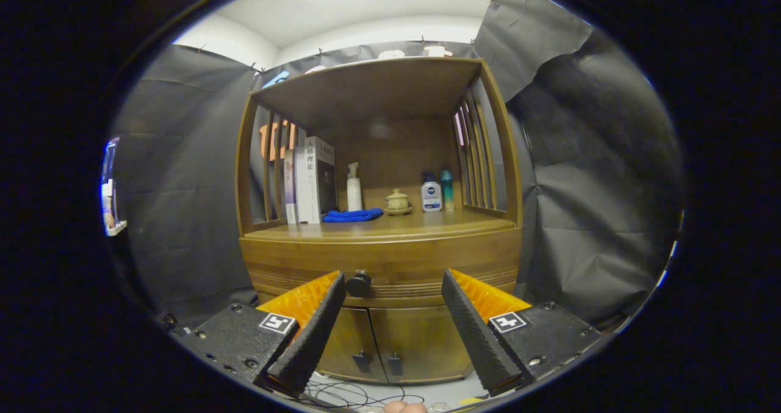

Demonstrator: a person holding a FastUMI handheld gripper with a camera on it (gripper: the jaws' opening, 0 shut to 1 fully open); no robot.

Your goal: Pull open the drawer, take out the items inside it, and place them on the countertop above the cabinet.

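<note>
A wooden cabinet stands ahead of me. Its drawer front (pixel 390 263) is closed and carries a round black knob (pixel 358 283). My gripper (pixel 390 282) is open, its two black ribbed fingers (pixel 317 327) spread wide and held short of the cabinet. The knob appears just beside the left fingertip, beyond it and not between the pads. Above the drawer lies the countertop (pixel 427 221). The drawer's contents are hidden.
On the countertop stand books (pixel 311 181), a white spray bottle (pixel 354 190), a blue cloth (pixel 352 216), a small lidded pot (pixel 397 202) and two small bottles (pixel 437 192). Two lower doors (pixel 390 346) sit under the drawer. Cables (pixel 354 395) lie on the floor.
</note>
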